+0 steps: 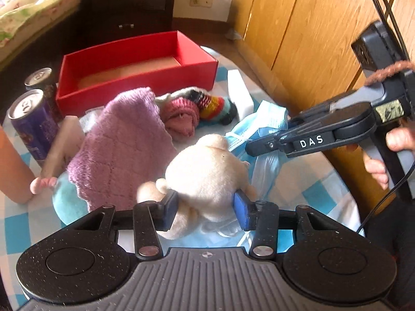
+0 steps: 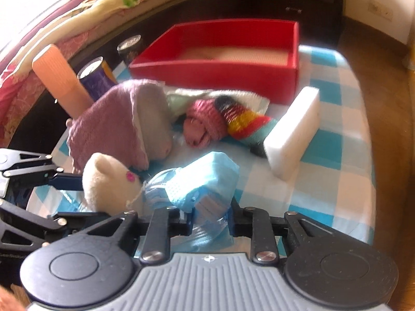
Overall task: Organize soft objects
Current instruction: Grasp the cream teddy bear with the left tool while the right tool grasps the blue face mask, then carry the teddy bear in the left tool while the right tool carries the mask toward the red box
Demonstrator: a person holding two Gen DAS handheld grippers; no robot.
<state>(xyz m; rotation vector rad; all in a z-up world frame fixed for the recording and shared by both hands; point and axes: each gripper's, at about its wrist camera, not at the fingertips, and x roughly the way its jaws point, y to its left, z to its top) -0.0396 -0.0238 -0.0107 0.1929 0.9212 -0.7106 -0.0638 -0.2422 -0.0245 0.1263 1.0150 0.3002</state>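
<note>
Here the cream plush toy (image 1: 207,171) sits low over the blue-checked cloth (image 1: 311,178), squeezed between the blue pads of the left gripper (image 1: 206,207). Just beside it, the right gripper (image 2: 210,219) is clamped on a packet of blue face masks (image 2: 205,181). Beyond lie a purple knit cloth (image 1: 122,145), a striped sock (image 1: 215,106) and the red box (image 1: 137,67).
</note>
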